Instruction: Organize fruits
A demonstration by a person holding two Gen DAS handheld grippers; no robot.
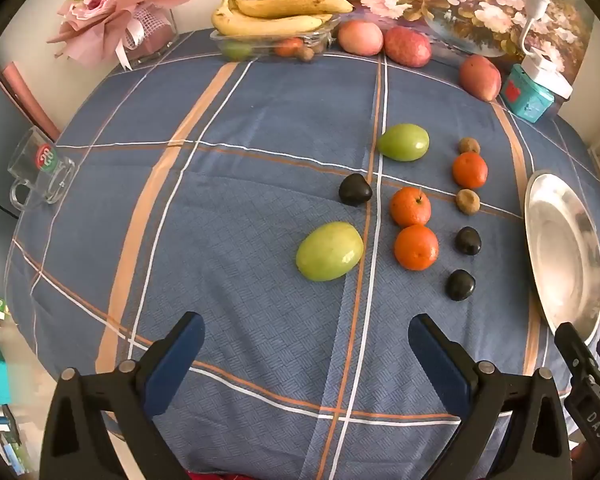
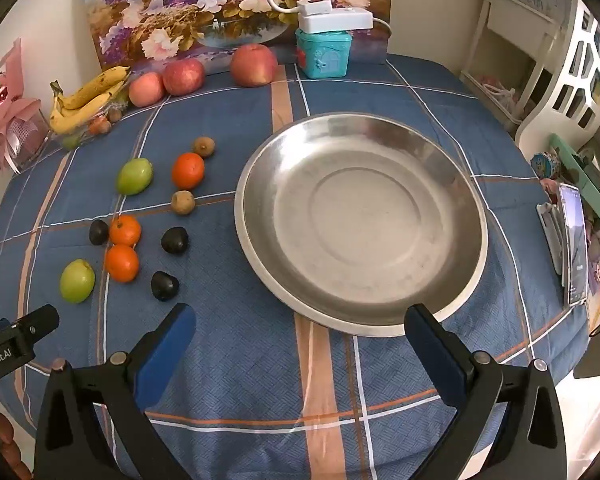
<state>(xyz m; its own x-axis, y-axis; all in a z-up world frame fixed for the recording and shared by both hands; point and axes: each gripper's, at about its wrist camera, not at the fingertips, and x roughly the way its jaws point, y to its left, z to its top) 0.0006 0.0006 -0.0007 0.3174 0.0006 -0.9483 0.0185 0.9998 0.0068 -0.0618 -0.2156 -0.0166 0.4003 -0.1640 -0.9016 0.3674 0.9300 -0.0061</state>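
Loose fruit lies on the blue checked tablecloth: two green fruits (image 1: 329, 251) (image 1: 403, 142), three oranges (image 1: 415, 247) (image 1: 410, 206) (image 1: 469, 169), three dark fruits (image 1: 355, 189) (image 1: 468, 241) (image 1: 460, 285) and two small brown ones (image 1: 467, 201). An empty steel plate (image 2: 360, 220) sits right of them. My left gripper (image 1: 306, 344) is open and empty, near the front of the fruit. My right gripper (image 2: 300, 340) is open and empty at the plate's near rim.
A glass dish with bananas (image 1: 276, 12) and three red apples (image 1: 360, 38) stand at the back before a flower painting. A teal box (image 2: 323, 53), a glass mug (image 1: 40, 172) at the left edge, a pink bouquet (image 1: 112, 12) and a phone (image 2: 574, 240) on the right.
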